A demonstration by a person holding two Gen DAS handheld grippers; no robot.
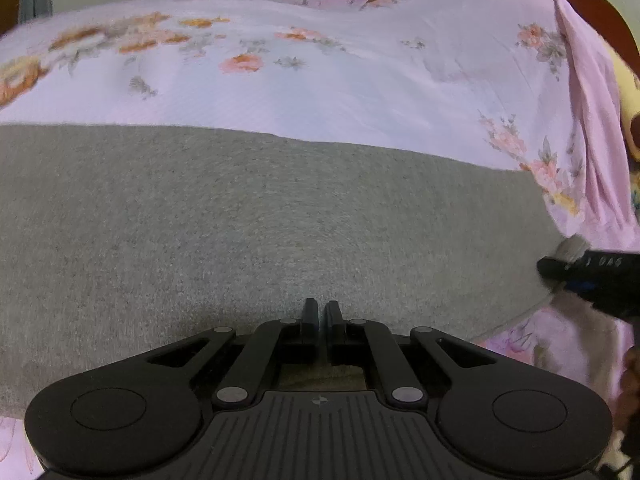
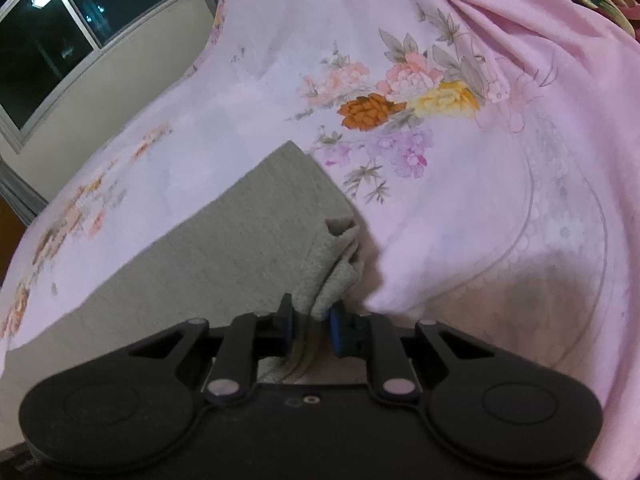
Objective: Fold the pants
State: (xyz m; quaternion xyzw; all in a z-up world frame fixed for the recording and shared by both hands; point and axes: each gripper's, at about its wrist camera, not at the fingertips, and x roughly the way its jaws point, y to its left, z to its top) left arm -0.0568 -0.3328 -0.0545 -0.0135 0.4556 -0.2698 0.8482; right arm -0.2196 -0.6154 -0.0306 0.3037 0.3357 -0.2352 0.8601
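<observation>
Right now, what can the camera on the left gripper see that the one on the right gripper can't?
Only the left wrist view shows the left gripper, its fingers nearly together over a broad flat stretch of the grey pants, and the right gripper seen from outside at the pants' edge.

Only the right wrist view shows a bunched fold of the pants clamped in the right gripper, plus a dark window.

Both show the grey pants lying on the pink floral bedsheet.
</observation>
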